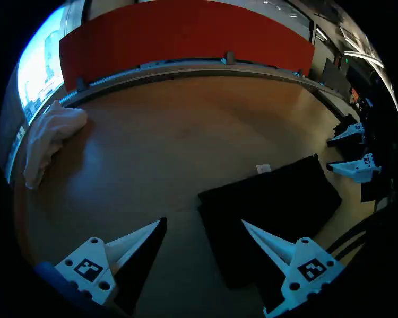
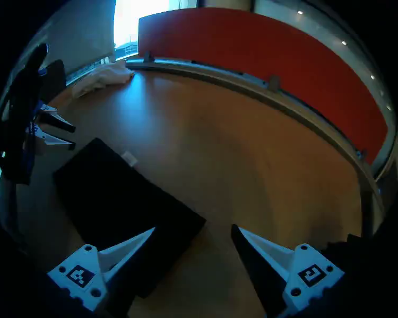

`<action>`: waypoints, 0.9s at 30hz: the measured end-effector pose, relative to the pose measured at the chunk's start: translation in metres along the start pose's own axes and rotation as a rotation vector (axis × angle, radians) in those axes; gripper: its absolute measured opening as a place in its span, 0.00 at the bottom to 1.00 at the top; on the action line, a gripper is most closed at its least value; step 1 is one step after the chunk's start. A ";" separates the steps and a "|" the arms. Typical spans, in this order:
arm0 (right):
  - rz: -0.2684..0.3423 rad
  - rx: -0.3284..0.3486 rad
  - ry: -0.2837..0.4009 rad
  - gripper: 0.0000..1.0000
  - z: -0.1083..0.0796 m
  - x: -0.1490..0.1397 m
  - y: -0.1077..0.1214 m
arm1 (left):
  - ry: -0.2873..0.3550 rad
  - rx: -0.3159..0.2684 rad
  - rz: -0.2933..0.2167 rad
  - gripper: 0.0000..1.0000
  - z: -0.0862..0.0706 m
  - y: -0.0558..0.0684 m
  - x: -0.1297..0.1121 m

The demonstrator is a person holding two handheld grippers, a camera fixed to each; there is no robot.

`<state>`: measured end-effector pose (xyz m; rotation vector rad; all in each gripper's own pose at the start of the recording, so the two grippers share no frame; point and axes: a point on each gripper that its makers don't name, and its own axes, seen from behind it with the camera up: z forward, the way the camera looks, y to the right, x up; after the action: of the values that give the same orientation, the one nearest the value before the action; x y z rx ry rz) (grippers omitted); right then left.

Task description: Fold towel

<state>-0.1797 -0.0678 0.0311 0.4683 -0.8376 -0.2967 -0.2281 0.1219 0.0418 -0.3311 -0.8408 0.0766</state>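
Our left claw (image 1: 202,221) and right claw (image 2: 193,228) hang released; we should pinch the towel (image 1: 273,204) by matching corners, evenly.

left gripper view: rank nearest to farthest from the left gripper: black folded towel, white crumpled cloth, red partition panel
1. black folded towel: just ahead of the left gripper, to the right.
2. white crumpled cloth: far left on the wooden table.
3. red partition panel: upright behind the table's far edge.
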 end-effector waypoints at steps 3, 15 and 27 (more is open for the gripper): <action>0.000 0.008 0.004 1.00 -0.007 -0.003 -0.005 | 0.000 0.001 -0.014 0.93 -0.008 0.001 -0.007; -0.002 0.020 -0.004 1.00 -0.040 -0.037 -0.025 | -0.019 0.017 -0.073 0.93 -0.045 0.005 -0.049; 0.020 0.022 -0.003 1.00 -0.060 -0.057 -0.034 | -0.026 0.036 -0.137 0.93 -0.070 0.008 -0.078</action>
<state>-0.1720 -0.0556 -0.0569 0.4792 -0.8486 -0.2698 -0.2276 0.0958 -0.0605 -0.2390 -0.8850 -0.0312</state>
